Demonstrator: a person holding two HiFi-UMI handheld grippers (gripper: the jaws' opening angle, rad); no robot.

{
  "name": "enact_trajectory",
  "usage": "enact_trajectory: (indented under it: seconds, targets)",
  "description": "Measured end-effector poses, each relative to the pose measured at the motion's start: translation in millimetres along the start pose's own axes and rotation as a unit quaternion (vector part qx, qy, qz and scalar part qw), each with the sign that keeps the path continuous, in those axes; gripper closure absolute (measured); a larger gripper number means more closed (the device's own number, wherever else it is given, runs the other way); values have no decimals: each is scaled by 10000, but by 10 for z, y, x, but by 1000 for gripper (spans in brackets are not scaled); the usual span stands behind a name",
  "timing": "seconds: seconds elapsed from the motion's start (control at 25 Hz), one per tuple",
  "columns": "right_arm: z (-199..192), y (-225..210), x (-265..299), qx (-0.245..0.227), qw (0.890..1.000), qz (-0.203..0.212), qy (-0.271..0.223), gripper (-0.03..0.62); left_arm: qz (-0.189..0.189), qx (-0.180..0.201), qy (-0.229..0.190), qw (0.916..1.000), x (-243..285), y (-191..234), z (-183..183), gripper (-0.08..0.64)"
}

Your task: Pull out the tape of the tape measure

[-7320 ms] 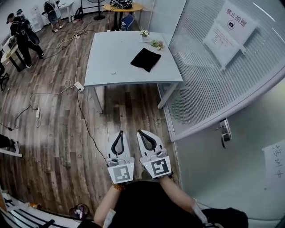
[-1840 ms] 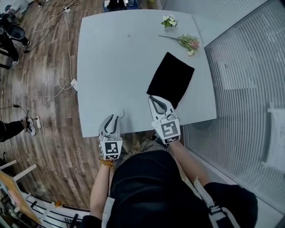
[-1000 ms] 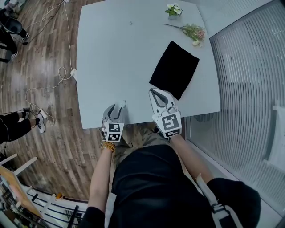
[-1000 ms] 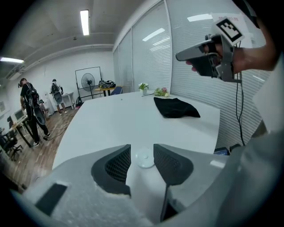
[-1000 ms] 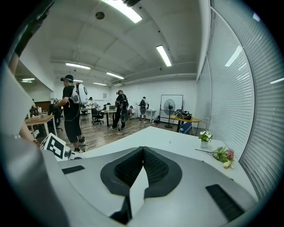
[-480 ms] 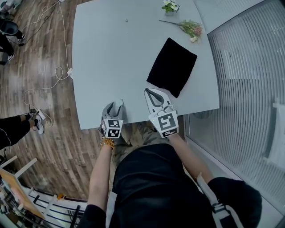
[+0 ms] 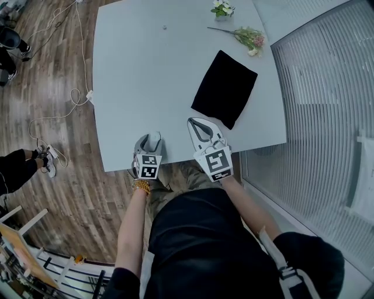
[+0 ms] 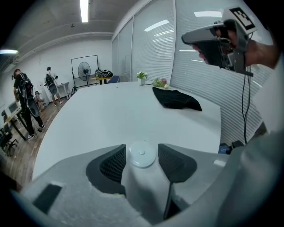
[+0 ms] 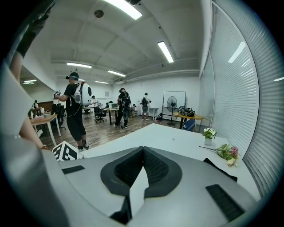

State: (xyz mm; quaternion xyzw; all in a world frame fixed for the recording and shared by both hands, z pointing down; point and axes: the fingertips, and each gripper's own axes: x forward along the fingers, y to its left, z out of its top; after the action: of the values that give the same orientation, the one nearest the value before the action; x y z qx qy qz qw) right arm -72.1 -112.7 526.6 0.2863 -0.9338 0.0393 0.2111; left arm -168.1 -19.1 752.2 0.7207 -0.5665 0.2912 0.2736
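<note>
A pale grey table (image 7: 146, 76) fills the upper middle of the head view, with its near edge running just above the person's lap. To its right, a glass wall with slatted blinds (image 7: 327, 87) takes up the right side of the frame. Brown wood floor (image 7: 52, 134) lies down the left side, and a white cable (image 7: 61, 114) loops across it.

A black cloth (image 7: 225, 87) lies flat on the right half of the table, just above the right gripper (image 7: 194, 121). That gripper hangs over the table's near right edge, pointing up the frame toward the cloth. In its own view the jaw tips are pressed together and nothing is between them.

The left gripper (image 7: 152, 138) is at the near edge, lower centre-left of the head view, tipped steeply down onto the table. A beaded bracelet (image 7: 140, 185) shows on the wrist behind it. Its jaws have just been opening and now stand wide apart.

In the left gripper view, at lower centre, the tape measure (image 8: 141, 154) sits on the table between the two dark ribbed pads. It is a small round white case with a button in the middle of its top. The pads flank it closely on either side without squeezing it, and no tape shows drawn out of it.

A sprig of pink flowers (image 7: 244, 37) lies at the upper right of the table. A small vase of white flowers (image 7: 221, 8) stands beyond it at the top edge. A tiny object (image 7: 165, 27) near the far edge is too small to make out.
</note>
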Motion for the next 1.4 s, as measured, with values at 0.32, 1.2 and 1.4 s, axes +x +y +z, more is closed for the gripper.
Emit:
enact_trajectory:
  seconds: [0.32,1.2,1.4]
  targets:
    - [-25,15,13,1,10000,26,47,591,-59,6,147,9999,84,3,-40,311]
    - [54,-22,-70,-34,10000,-49,-10,591,-118,-40,387,9992,110,-12,-119,331]
    - [60,-37,-83,-39,10000,-39,-54,591,-134,-50,290,9995,62,-60,-55,331]
